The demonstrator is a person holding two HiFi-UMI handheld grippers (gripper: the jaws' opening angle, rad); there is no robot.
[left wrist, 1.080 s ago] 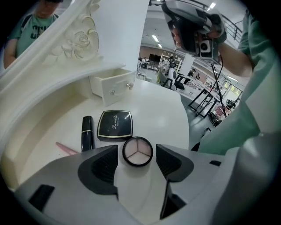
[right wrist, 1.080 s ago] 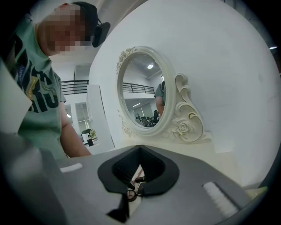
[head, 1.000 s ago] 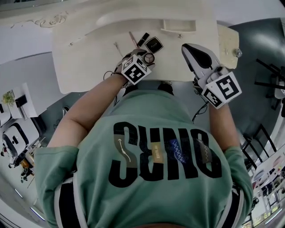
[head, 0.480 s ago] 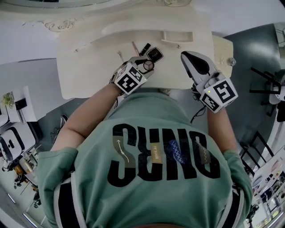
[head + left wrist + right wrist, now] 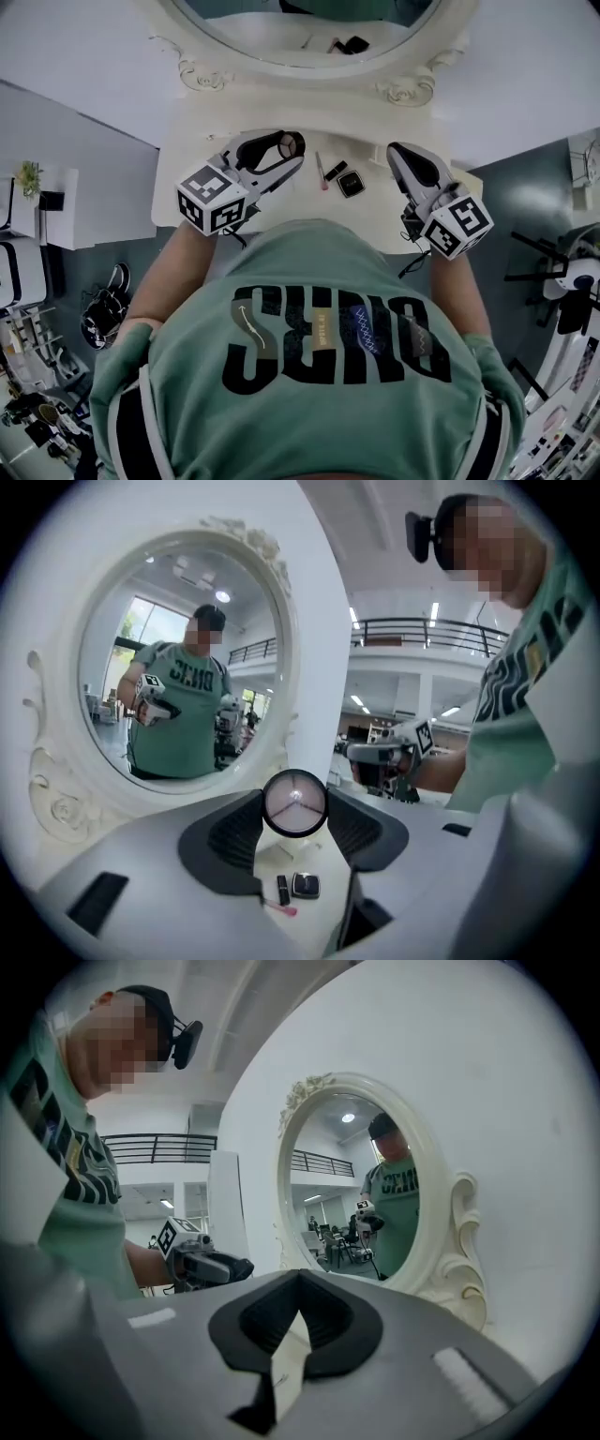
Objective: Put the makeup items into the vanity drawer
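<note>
My left gripper point(image 5: 286, 148) is shut on a small round compact point(image 5: 292, 145) with a clear lid, held up off the vanity top point(image 5: 281, 204). In the left gripper view the round compact point(image 5: 294, 802) sits pinched between both pads at the left gripper's point(image 5: 294, 804) tips. Below it on the vanity lie a black lipstick point(image 5: 283, 889), a black square compact point(image 5: 306, 885) and a pink lip gloss point(image 5: 281, 908). The head view shows the lip gloss point(image 5: 321, 171), the lipstick point(image 5: 335, 172) and the square compact point(image 5: 352, 185) between my two grippers. My right gripper point(image 5: 397, 152) hovers to their right, shut and empty; its tips point(image 5: 298, 1277) meet.
An oval mirror point(image 5: 309, 23) in an ornate cream frame stands at the back of the vanity against a white wall. Shoes point(image 5: 105, 302) lie on the floor at the left. Chair frames point(image 5: 553, 272) stand at the right.
The left gripper closed on the round compact that lay on the vanity and has lifted it up and to the left. The right gripper stayed near the vanity's right side.
</note>
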